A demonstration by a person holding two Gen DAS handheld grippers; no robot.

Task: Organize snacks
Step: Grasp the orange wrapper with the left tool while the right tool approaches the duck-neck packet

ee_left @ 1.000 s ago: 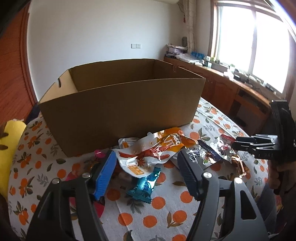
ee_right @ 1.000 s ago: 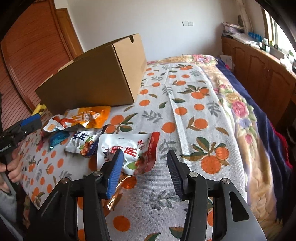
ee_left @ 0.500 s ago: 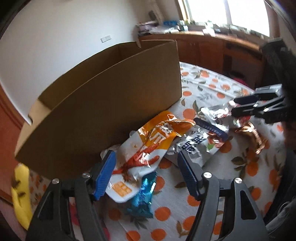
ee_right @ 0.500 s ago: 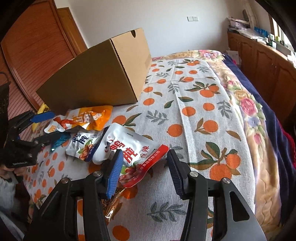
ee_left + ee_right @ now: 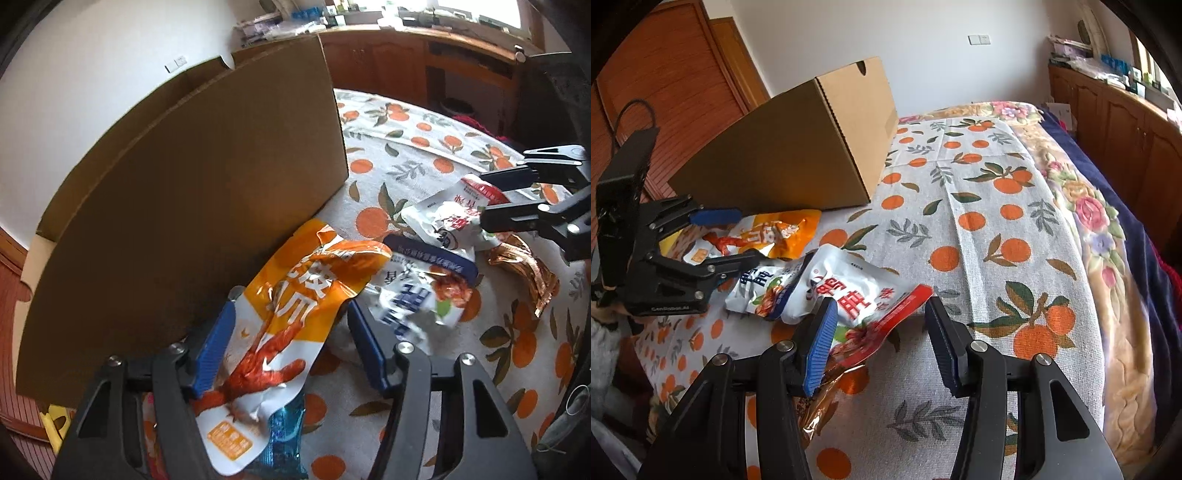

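Observation:
An orange and white snack packet (image 5: 291,295) lies against the foot of the cardboard box (image 5: 184,203). My left gripper (image 5: 291,301) straddles it with its jaws closing. The left pad touches the packet's edge and the right pad stands clear. The right wrist view shows the same gripper (image 5: 750,234) over that packet (image 5: 764,232). My right gripper (image 5: 880,301) stands open around the red end of a white and red packet (image 5: 857,291), which bows up between the fingers. In the left wrist view that gripper (image 5: 484,199) frames the same packet (image 5: 450,218).
A white and blue packet (image 5: 417,291) lies between the two held-over ones. A teal wrapper (image 5: 284,435) sits under the orange packet, and a copper foil wrapper (image 5: 820,402) under the right gripper. All rest on an orange-print cloth (image 5: 997,221). Wooden cabinets (image 5: 1126,129) line the right.
My left gripper rolled and came down close over the orange packet, and its jaws narrowed. The white and red packet's red end rose between the right fingers.

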